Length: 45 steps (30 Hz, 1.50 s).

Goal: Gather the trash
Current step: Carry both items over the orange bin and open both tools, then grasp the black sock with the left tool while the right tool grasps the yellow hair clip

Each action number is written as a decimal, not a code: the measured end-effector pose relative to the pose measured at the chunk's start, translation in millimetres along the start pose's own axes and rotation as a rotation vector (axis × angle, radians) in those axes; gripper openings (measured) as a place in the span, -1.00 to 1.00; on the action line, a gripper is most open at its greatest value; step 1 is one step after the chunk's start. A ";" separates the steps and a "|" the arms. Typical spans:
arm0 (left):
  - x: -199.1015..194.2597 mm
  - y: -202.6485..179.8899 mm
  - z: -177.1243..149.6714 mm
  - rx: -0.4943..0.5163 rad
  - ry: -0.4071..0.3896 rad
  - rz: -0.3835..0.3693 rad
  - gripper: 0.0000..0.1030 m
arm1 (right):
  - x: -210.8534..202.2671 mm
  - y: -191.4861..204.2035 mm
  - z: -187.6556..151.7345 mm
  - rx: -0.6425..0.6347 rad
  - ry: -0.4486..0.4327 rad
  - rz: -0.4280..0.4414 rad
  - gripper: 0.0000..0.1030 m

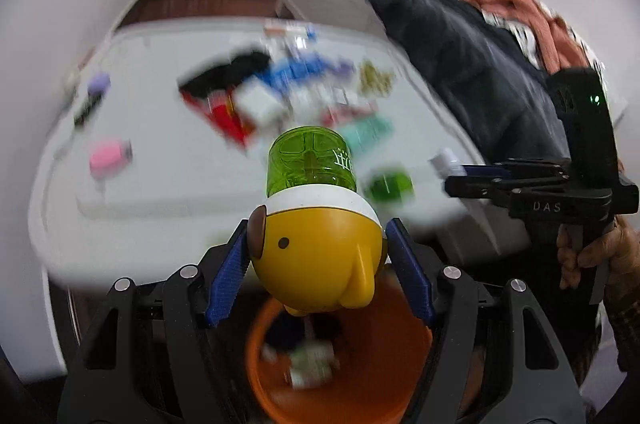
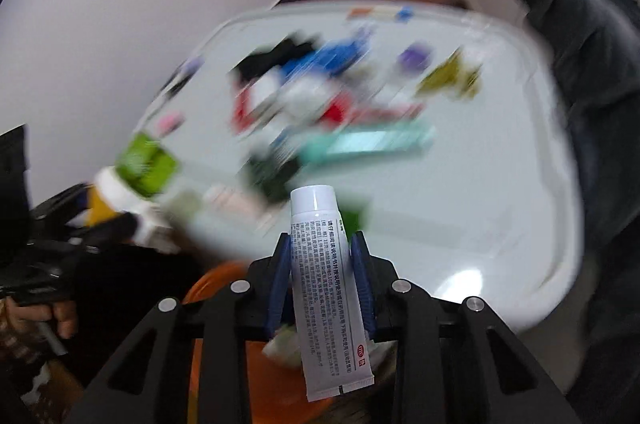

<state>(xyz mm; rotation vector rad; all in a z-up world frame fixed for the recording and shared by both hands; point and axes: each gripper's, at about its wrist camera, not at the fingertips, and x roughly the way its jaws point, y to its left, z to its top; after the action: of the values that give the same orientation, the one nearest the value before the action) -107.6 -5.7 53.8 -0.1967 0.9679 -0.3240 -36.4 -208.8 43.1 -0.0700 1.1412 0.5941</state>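
Left gripper [image 1: 316, 256]: blue pads clamp the yellow, animal-shaped body of a bottle [image 1: 316, 224] that has a white band and a clear green cap; it hangs over the bin.
Right gripper [image 2: 322, 284]: jaws narrow, pinching a white ointment tube [image 2: 326, 288] with printed text, cap end pointing away from the camera, crimped end toward it.
Orange bin [image 1: 404, 376]: directly beneath both grippers, below the table's near edge; pale scraps lie inside, too blurred to name.
White table [image 1: 192, 179]: beyond the bin, strewn with litter.
On the table: a pink item [image 1: 108, 155] and a purple one [image 1: 98, 83] to the left, a red, black and blue heap [image 1: 248, 91] mid-table, a teal box [image 2: 372, 141], an olive-gold wrapper [image 2: 450, 79], a green item [image 1: 390, 185]; motion blur hides details, so these are probably packaging.
In the way: each held item covers the middle of its own view.
Right side: dark clothing [image 1: 460, 55] piled beside the table, orange cloth [image 1: 532, 19] behind.
Hand [image 1: 600, 256]: grips the right tool's handle.
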 end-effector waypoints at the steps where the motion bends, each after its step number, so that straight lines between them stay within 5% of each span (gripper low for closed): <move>1: 0.7 -3.2 -13.0 0.002 0.032 -0.006 0.28 | 8.2 7.9 -18.0 0.010 0.031 0.035 -0.41; 8: 30.2 -10.6 -82.8 -0.011 0.295 -0.021 0.28 | 66.4 28.5 -92.0 0.062 0.207 0.088 -0.35; 10: 32.9 -8.7 -86.9 -0.023 0.318 -0.005 0.31 | 67.7 29.1 -99.6 0.073 0.216 0.045 0.44; 15: 21.4 0.4 -76.3 -0.058 0.250 0.027 0.37 | 30.1 20.4 -82.2 0.075 0.066 -0.009 0.49; 25: -9.0 42.3 40.4 -0.093 -0.029 0.162 0.55 | -53.2 1.4 27.0 0.043 -0.261 -0.030 0.74; 31: 37.8 67.0 127.2 -0.039 -0.024 0.231 0.57 | -68.1 -15.4 77.0 0.082 -0.463 -0.032 0.83; 39: 129.1 88.3 187.7 0.138 0.029 0.332 0.50 | -22.8 -52.2 64.2 0.170 -0.343 -0.059 0.83; 45: 171.3 106.5 202.2 0.090 0.103 0.321 0.50 | -27.7 -68.2 62.6 0.191 -0.357 -0.103 0.83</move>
<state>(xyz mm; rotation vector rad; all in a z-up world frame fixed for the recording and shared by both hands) 169.8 36.9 0.8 0.0587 1.0659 -0.0829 40.5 -256.0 77.6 0.1363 0.8369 0.3848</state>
